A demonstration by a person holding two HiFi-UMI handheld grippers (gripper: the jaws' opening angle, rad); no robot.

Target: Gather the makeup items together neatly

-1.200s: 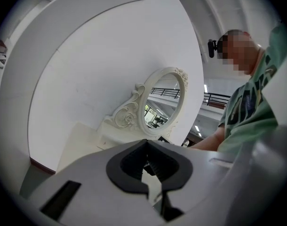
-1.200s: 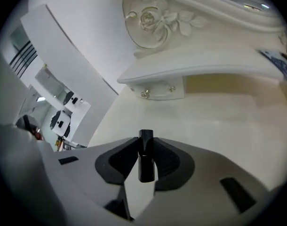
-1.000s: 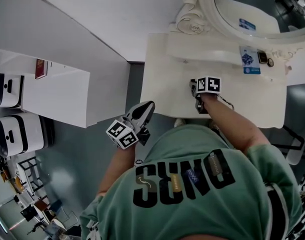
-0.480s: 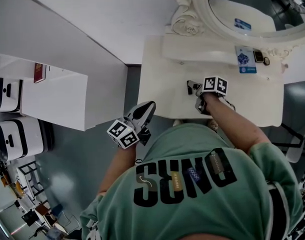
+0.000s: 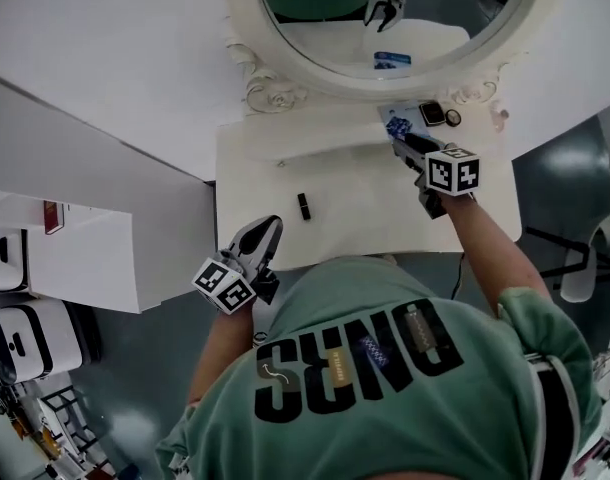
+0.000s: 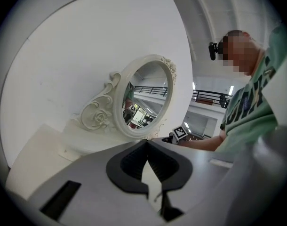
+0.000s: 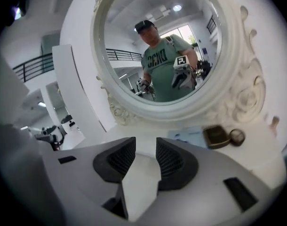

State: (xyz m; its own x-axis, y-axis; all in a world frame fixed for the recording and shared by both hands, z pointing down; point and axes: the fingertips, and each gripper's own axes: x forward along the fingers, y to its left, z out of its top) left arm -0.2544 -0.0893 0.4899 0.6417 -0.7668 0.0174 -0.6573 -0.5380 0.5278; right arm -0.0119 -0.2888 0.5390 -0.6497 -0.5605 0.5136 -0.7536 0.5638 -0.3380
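Observation:
A small black tube (image 5: 303,206) lies alone on the white dressing table (image 5: 355,228), left of centre. At the back right, under the mirror, sit a blue card (image 5: 398,123), a dark square compact (image 5: 432,114) and a small round item (image 5: 453,118). My right gripper (image 5: 403,143) hovers just in front of the card, open with nothing between its jaws. In the right gripper view (image 7: 146,145) the card (image 7: 190,136), compact (image 7: 216,135) and round item (image 7: 237,136) lie ahead to the right. My left gripper (image 5: 268,230) is shut and empty at the table's front left edge.
An ornate oval mirror (image 5: 385,18) stands on a raised ledge (image 5: 315,140) at the table's back. White walls flank the table's left side (image 5: 105,98). Grey floor (image 5: 555,178) lies to the right. The left gripper view faces the mirror (image 6: 146,98).
My right gripper has moved away from the black tube toward the back right corner, leaving the tube on the table. The head view has shifted up toward the mirror. The left gripper stays shut.

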